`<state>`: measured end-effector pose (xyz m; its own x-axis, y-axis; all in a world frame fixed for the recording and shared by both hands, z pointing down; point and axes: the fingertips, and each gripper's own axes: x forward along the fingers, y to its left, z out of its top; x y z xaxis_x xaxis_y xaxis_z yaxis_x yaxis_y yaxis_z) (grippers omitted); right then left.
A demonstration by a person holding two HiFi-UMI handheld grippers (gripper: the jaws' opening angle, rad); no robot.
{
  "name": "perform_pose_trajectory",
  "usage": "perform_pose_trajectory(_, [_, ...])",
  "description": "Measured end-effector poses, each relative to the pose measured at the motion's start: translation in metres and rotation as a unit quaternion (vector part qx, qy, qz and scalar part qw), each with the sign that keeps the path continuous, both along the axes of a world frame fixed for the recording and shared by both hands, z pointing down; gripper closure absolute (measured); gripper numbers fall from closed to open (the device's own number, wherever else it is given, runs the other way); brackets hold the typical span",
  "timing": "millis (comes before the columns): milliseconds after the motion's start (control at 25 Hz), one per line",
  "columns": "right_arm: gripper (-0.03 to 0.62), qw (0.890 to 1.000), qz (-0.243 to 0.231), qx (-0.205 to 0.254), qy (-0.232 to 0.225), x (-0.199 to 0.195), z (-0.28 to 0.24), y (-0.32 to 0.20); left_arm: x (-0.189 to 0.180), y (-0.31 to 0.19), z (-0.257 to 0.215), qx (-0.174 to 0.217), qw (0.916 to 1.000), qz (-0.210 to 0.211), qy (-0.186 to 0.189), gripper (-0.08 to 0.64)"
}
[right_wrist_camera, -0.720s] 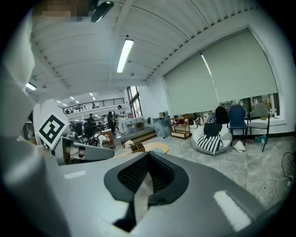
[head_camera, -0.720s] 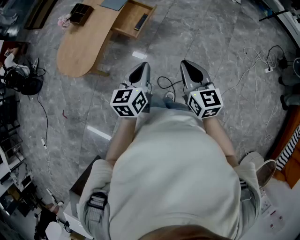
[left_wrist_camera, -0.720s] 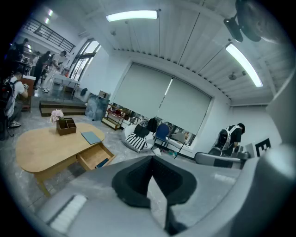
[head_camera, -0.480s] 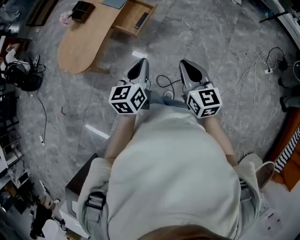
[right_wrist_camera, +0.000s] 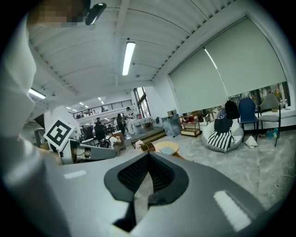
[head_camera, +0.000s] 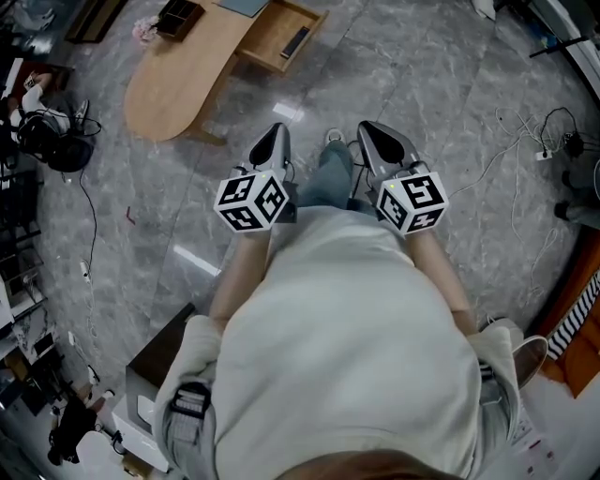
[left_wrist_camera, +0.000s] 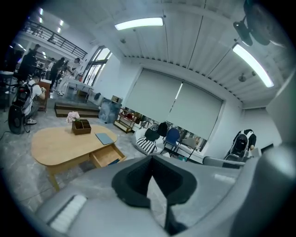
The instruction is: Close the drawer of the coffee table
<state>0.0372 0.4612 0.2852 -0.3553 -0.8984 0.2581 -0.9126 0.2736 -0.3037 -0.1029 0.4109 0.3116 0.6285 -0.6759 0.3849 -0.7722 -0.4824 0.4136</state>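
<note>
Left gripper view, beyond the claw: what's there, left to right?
Wooden box with flowers → open drawer → striped beanbag → blue chair

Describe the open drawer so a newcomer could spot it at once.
Find the oval wooden coffee table on the grey stone floor, ahead and left. The drawer sticks out of its side, a shallow light-wood tray with a dark slim thing in it. Unlike the dark box and blue-grey pad, it sits below the tabletop, not on it.
</note>
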Motion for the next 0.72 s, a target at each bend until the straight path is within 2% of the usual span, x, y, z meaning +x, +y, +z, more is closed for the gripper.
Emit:
perform_pose_trajectory(200, [0.594,1.0,-0.006,-0.006,0.011,-0.002,0.007,-0.012,-0.003,-0.017,0.009,-0.002,0.9999,-0.016,0.002,0.56])
perform_pose_trajectory(400, [0.594,0.999,-0.017,-0.013,0.026,0.012,0.012,-0.03,0.01,-0.04,0.017,-0.003,0.9997,-0.024,0.011,0.558])
perform_pose_trajectory(720, [0.594,0.999,-0.036,-0.018,0.025,0.04,0.015,-0.1,0.028,-0.114,0.027,-0.004,0.9981,-0.06,0.018,0.56])
